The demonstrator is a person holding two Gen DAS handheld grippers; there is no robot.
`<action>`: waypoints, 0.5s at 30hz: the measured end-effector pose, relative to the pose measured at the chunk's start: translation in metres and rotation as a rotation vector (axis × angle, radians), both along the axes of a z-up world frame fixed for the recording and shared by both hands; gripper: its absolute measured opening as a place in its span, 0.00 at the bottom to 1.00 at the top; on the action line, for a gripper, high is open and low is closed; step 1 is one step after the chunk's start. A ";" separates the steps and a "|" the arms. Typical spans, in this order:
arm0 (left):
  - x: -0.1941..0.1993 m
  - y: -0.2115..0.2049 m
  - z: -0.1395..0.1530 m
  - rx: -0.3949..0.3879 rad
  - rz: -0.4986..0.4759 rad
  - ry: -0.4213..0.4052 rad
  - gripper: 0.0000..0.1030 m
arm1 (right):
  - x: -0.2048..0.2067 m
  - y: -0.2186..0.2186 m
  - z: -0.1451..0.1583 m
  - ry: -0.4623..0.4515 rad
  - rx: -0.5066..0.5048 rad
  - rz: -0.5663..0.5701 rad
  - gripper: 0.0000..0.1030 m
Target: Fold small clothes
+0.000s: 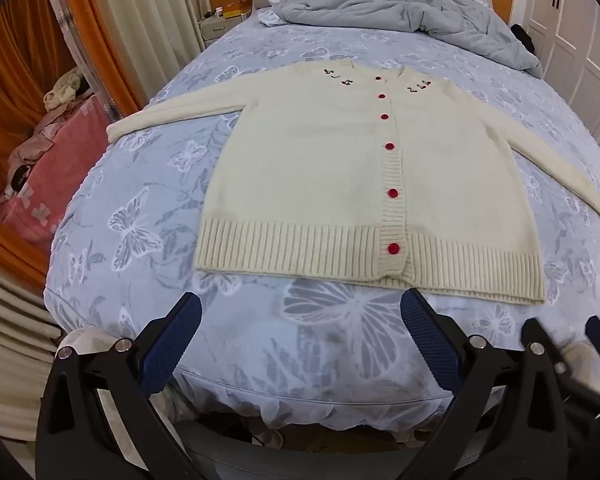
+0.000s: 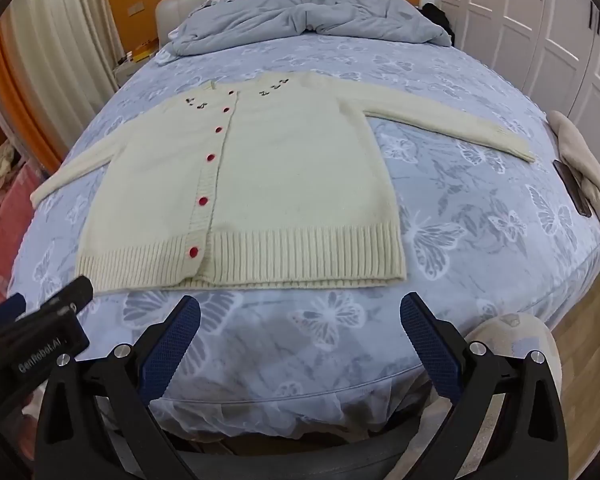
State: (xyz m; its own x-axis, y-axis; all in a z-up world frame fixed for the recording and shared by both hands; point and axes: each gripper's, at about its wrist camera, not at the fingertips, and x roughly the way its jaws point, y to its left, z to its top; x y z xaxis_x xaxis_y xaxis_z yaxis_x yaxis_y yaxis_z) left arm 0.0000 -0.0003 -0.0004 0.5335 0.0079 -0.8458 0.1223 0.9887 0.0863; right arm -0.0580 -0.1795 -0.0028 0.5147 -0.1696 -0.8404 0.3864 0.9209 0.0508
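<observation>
Hovering grippers: left gripper (image 1: 300, 320) and right gripper (image 2: 300, 320) are hanging above the bed's (image 1: 300, 360) near edge, jaws spread, gripping nothing.
Cardigan (image 1: 340, 168): is lying flat mid-bed, buttoned, sleeves outstretched, hem nearest.
Duvet (image 1: 400, 4): is lying bunched by the headboard.

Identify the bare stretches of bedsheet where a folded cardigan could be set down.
Bare blue butterfly-print bedsheet lies right of the cream knitted cardigan, between its hem, right sleeve and the beige cloth at the edge. A strip also runs between hem and foot edge. Crowded: the rumpled grey duvet at the head.
</observation>
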 end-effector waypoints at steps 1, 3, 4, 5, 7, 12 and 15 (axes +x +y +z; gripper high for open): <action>0.000 0.000 0.000 -0.002 -0.004 0.001 0.94 | 0.000 0.002 0.000 -0.001 -0.003 0.012 0.95; 0.000 0.000 0.000 0.000 -0.002 -0.001 0.94 | 0.001 0.008 0.000 -0.001 -0.014 0.039 0.95; 0.000 0.000 0.000 -0.001 -0.005 -0.001 0.94 | 0.002 0.001 0.004 -0.014 0.022 0.005 0.95; 0.000 0.005 -0.005 -0.004 0.000 0.011 0.94 | 0.002 0.003 0.004 -0.014 0.020 0.020 0.95; 0.001 0.005 -0.005 -0.003 -0.005 0.004 0.94 | 0.002 0.003 0.005 -0.016 0.014 0.034 0.95; -0.001 0.002 -0.001 0.013 -0.004 -0.001 0.94 | 0.005 0.006 0.009 -0.011 0.001 -0.012 0.95; -0.001 0.001 -0.001 0.020 -0.004 -0.005 0.94 | 0.007 0.006 0.009 -0.013 0.000 -0.014 0.95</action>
